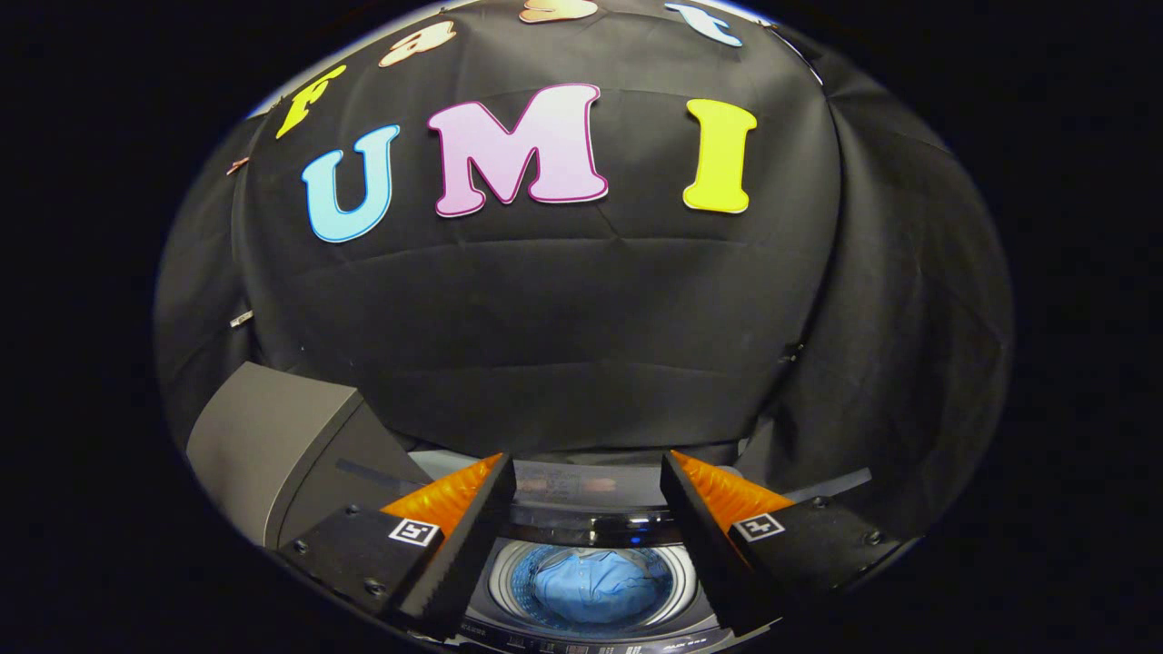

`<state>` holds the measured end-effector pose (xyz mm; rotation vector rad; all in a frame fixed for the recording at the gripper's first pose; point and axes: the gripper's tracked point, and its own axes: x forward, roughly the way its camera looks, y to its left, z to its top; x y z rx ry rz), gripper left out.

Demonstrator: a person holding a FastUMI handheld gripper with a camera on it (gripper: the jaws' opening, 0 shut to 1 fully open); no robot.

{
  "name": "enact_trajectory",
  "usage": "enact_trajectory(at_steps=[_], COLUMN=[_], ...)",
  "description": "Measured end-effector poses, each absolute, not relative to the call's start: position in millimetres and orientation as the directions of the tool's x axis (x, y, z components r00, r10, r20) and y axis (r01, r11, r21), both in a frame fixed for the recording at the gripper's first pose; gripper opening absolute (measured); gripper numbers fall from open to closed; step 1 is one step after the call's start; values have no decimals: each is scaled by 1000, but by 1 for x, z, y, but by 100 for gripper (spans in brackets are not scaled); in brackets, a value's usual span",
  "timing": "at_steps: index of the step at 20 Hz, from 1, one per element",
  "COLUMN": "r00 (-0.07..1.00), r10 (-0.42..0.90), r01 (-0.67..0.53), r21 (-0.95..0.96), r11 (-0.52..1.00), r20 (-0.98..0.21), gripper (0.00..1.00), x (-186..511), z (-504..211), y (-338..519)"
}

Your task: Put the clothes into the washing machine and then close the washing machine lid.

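Staged recording booth, black cloth wall point(581, 300) (creased), top-loading washing machine point(591, 531) standing against it, lid raised

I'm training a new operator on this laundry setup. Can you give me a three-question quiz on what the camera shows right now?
1. True or false: the blue garment lies inside the washing machine drum.
2. The tool is: A) open, holding nothing; B) shut on the garment; C) shut on the lid.
3. Fill in: the raised grey lid stands to the ___ of the drum.

Key: 1 true; 2 A; 3 left.
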<state>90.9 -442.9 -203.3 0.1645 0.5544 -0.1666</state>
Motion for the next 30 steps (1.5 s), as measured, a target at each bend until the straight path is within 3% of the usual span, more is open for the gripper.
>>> enact_trajectory(at_steps=[9,15,22,30], r00=[807,676,660,720], r10=[-110,-81,-59,-82], r01=[190,153,124,151], r21=[78,32,30,40], r11=[979,988,992,988], r20=[-581,-733,-748,-689], gripper=[100,100,99,99], x=[57,-15,-16,12], z=[-220,-289,-299,-262], y=[-431,-400,-382,-395])
